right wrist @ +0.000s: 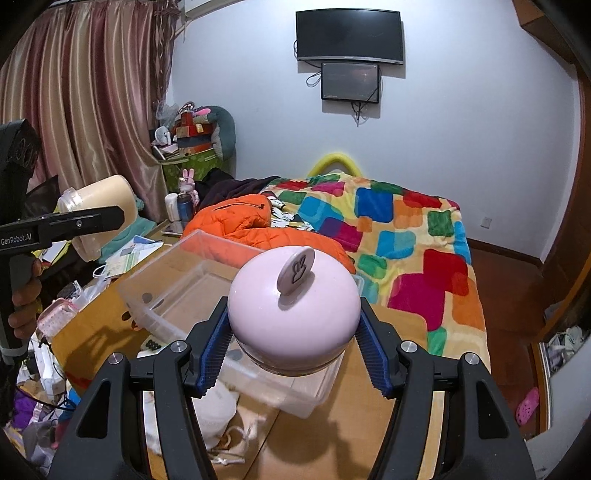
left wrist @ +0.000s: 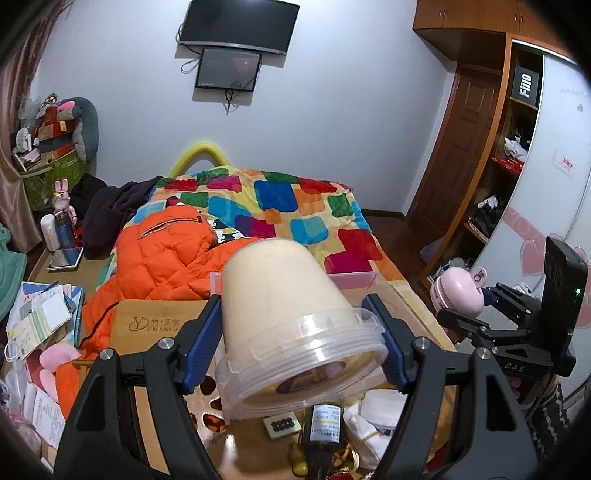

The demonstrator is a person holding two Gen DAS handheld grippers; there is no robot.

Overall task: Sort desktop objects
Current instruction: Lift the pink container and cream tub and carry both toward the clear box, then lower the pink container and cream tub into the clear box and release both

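Tub [left wrist: 288, 306] base hidden, jar [right wrist: 293, 306] bottom hidden

Two grippers [left wrist: 295, 332] [right wrist: 291, 336], one cream tub [left wrist: 288, 306], one pink jar [right wrist: 291, 306], one clear bin [right wrist: 177, 280], two wall screens [right wrist: 349, 35] [right wrist: 350, 82]

A tub [left wrist: 291, 317] hangs left of a jar [right wrist: 293, 306], above a bin [right wrist: 177, 280] on the desk [right wrist: 373, 417].

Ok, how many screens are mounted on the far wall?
2: a large dark TV high on the wall, and a smaller monitor mounted directly below it, touching its lower edge. None appear hidden.
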